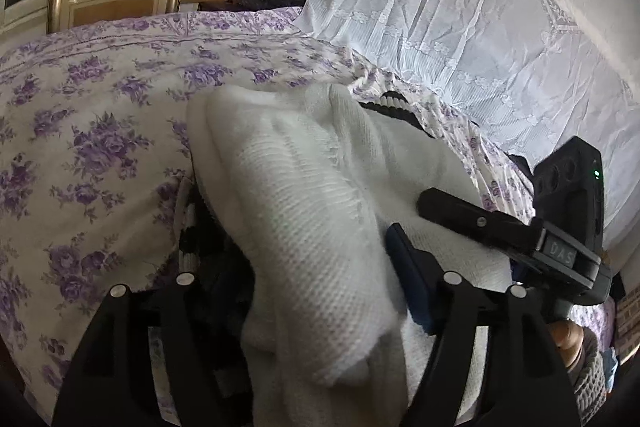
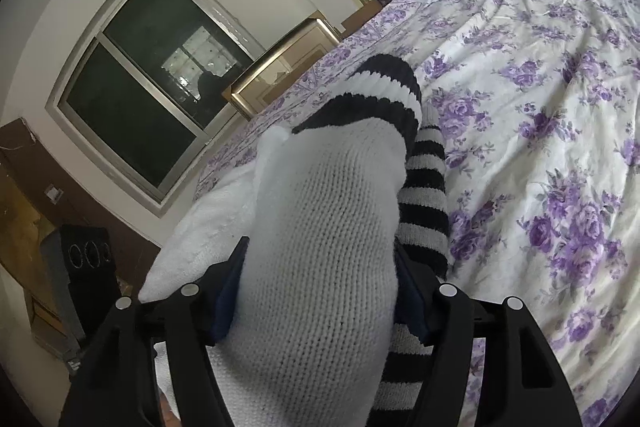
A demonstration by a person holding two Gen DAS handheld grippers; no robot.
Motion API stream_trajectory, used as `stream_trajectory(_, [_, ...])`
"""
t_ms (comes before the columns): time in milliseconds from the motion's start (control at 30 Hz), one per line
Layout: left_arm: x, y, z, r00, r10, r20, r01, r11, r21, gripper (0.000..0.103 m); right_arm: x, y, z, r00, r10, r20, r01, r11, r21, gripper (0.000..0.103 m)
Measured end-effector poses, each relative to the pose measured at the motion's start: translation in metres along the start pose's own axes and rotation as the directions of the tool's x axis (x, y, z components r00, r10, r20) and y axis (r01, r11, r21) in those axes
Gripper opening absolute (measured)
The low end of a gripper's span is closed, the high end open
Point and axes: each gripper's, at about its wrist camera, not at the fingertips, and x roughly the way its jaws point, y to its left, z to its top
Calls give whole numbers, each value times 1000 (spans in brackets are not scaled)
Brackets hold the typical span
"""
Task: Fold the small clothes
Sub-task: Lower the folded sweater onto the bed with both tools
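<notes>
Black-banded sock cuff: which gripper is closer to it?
Right, I think. The right gripper grips the same white sock, the black-banded cuff just ahead. From the left gripper, the cuff lies farther off, beyond bunched white cloth.

White knit sock [image 2: 320,259]: ribbed weave, cuff banded black and white, stretched lengthwise above the bed. Toe end bunched [image 1: 316,227], folds soft and blurred. Second sock [image 2: 424,203], narrow black-and-white stripes, lies just beside and partly under the white one, on its right in the right wrist view. Both over floral bedspread.
</notes>
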Motion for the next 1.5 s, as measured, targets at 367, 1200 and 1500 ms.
stream_trajectory(367, [-45, -7, -7, 991, 95, 96, -88, 994, -68, 80, -50, 38, -39, 975, -185, 124, 206, 959, -193, 62])
stream_trajectory(1200, [-62, -24, -7, 949, 300, 100, -301, 954, -14, 92, -75, 62, -30, 960, -188, 209, 237, 941, -242, 42])
stream_trajectory(1500, [-41, -41, -12, 901, 424, 92, -431, 899, 75, 92, -58, 73, -45, 939, -273, 211, 327, 899, -291, 44])
